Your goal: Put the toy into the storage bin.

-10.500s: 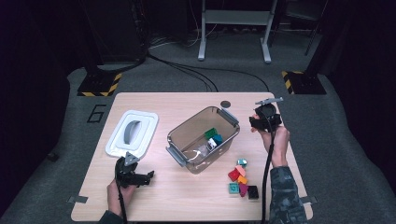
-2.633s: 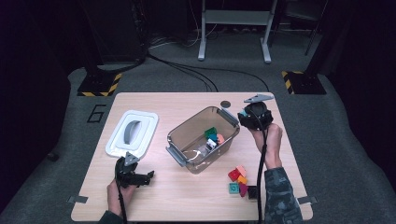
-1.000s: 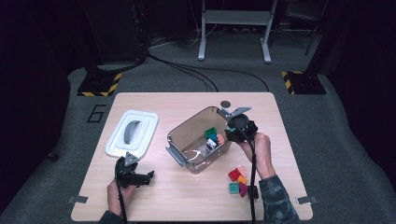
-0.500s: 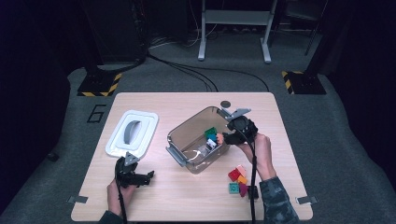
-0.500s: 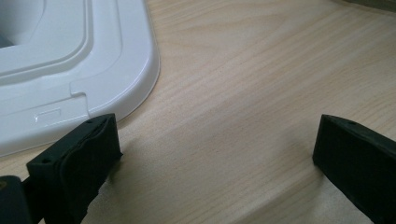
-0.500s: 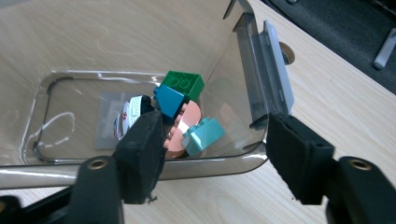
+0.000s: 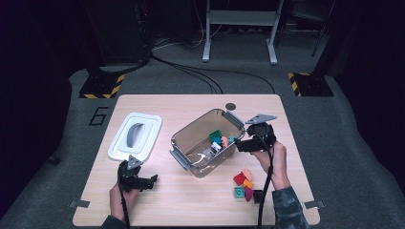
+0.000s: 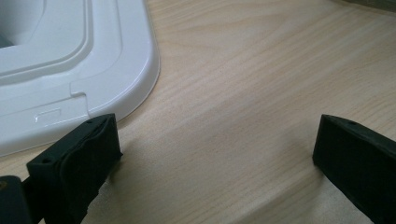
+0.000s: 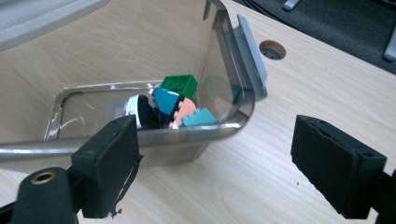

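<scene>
Just beside the clear bin (image 7: 206,143) of bricks (image 9: 180,105), the right tongs (image 7: 237,145) have just been opening, nothing between them.

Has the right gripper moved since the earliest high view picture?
Yes. The right gripper has come from the table's far right corner leftward and nearer, to the clear bin's right rim, below the round table hole. Its jaws have just been opening, with nothing between them.
</scene>
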The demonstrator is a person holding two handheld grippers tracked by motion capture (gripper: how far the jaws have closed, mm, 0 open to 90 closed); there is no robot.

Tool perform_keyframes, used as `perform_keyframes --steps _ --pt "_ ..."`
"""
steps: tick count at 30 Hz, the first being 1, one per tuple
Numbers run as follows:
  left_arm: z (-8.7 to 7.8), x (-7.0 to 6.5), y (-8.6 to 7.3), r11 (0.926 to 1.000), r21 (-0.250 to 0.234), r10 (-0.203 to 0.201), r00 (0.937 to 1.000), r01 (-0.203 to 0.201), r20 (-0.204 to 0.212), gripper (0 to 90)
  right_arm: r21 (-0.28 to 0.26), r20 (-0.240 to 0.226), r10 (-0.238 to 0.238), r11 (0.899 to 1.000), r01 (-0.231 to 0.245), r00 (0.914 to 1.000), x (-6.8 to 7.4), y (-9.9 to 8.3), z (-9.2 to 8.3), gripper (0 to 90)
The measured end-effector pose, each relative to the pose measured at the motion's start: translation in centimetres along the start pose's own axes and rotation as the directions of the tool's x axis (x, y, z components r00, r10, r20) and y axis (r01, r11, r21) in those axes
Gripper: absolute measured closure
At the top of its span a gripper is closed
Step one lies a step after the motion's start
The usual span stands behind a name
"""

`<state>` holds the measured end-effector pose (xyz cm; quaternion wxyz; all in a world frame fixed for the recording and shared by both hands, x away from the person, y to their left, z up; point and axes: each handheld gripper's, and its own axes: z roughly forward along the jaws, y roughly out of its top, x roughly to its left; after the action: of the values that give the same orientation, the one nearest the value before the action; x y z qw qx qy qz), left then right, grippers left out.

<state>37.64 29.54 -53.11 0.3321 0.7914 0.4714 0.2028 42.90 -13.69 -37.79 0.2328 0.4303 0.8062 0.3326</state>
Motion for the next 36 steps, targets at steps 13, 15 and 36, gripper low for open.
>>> perform_keyframes --steps 13,15,36 --pt "0.0 0.0 0.0 1.0 0.0 0.0 1.0 0.0 -0.001 0.5 0.049 -0.01 0.079 0.996 -0.078 0.9968 -1.5 -4.2 -0.4 14.2" --pt "0.0 0.0 0.0 1.0 0.0 0.0 1.0 0.0 0.0 0.5 0.069 -0.019 0.085 0.994 -0.084 0.9962 -1.5 -4.9 0.0 13.3" --pt "0.0 0.0 0.0 1.0 0.0 0.001 1.0 -0.001 0.0 0.5 0.304 -0.083 0.158 0.944 -0.126 0.9838 0.4 -9.0 4.2 38.2"
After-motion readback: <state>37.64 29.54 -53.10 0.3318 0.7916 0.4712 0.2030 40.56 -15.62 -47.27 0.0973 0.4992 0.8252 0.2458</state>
